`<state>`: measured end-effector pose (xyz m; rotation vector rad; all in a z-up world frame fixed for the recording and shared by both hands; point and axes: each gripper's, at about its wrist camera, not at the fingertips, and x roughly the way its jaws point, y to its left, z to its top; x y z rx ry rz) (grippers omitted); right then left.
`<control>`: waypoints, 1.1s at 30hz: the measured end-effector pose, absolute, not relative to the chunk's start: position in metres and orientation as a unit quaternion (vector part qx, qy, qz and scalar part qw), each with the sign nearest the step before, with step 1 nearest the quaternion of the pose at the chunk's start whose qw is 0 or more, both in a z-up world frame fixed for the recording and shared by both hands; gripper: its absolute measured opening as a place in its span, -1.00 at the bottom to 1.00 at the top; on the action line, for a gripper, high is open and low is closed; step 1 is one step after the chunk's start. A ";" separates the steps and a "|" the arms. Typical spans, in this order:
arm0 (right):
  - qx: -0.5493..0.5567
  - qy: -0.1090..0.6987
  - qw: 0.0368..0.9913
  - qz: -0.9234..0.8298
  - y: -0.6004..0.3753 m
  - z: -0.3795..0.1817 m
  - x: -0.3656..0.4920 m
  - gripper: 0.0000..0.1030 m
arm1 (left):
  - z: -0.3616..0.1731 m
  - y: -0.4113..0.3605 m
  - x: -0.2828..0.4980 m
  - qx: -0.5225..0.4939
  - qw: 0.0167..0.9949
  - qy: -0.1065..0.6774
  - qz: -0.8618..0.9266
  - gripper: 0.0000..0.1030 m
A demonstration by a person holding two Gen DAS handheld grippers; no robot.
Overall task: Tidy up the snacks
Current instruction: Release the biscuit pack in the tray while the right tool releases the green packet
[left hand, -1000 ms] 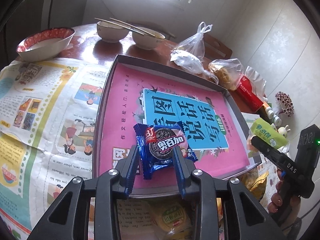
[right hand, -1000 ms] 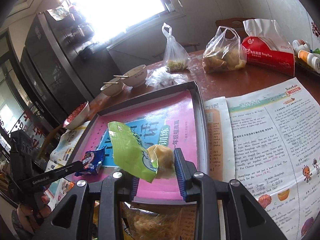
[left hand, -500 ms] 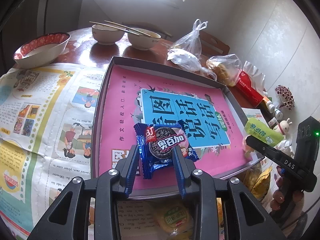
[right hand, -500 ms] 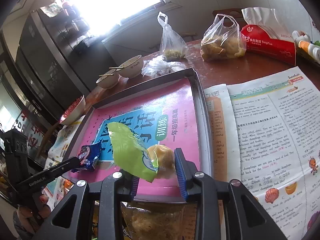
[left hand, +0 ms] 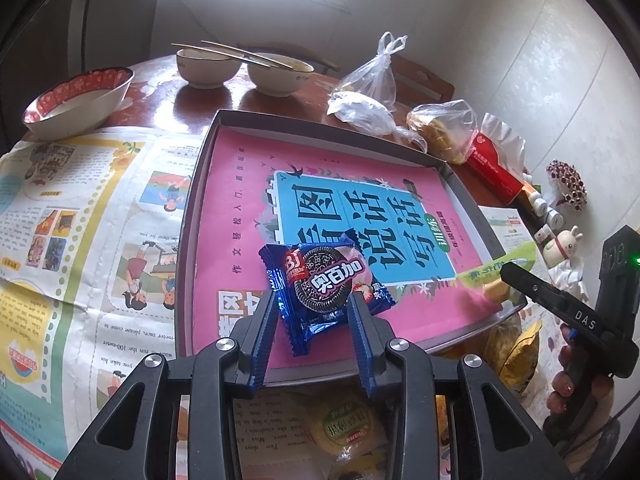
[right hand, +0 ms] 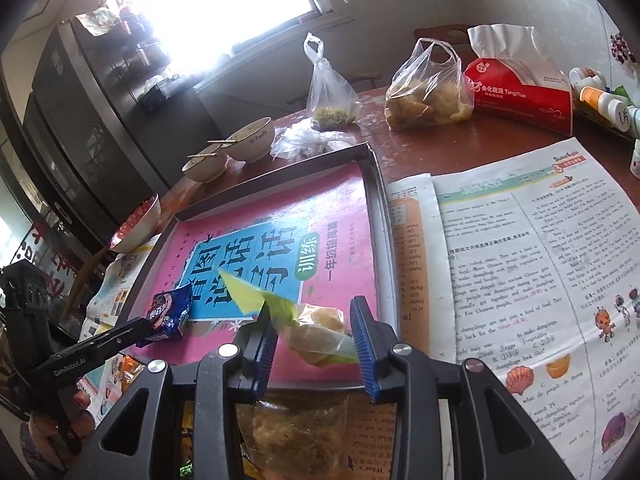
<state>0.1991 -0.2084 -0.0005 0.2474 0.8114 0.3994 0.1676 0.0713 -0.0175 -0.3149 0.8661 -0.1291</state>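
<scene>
A dark tray (left hand: 200, 184) lined with a pink and blue book cover lies on the table. My left gripper (left hand: 314, 306) is shut on a blue cookie packet (left hand: 320, 284) held low over the tray's near edge; the packet also shows in the right wrist view (right hand: 170, 312). My right gripper (right hand: 312, 320) has widened around a green and clear pastry packet (right hand: 316, 328), which sags between the fingers over the tray's near right corner (right hand: 380, 240). That green packet shows in the left wrist view (left hand: 492, 276).
More snack packets lie below the tray's near edge (left hand: 344, 428) (right hand: 296, 436). Newspaper (left hand: 80, 220) (right hand: 520, 248) covers the table on both sides. Bowls with chopsticks (left hand: 276, 74), a red-rimmed bowl (left hand: 76, 100), plastic bags (right hand: 428, 88), a red tissue pack (right hand: 520, 88) and small bottles (right hand: 600, 100) stand beyond.
Both grippers moved forward and lower over the tray. The right gripper's fingers have spread, and the green packet has tilted and slumped between them. The left still grips the cookie packet.
</scene>
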 end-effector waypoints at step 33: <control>0.092 0.327 0.921 0.190 -0.214 0.035 0.170 0.20 | 0.011 0.067 0.142 -0.132 0.911 0.388 -0.051 0.06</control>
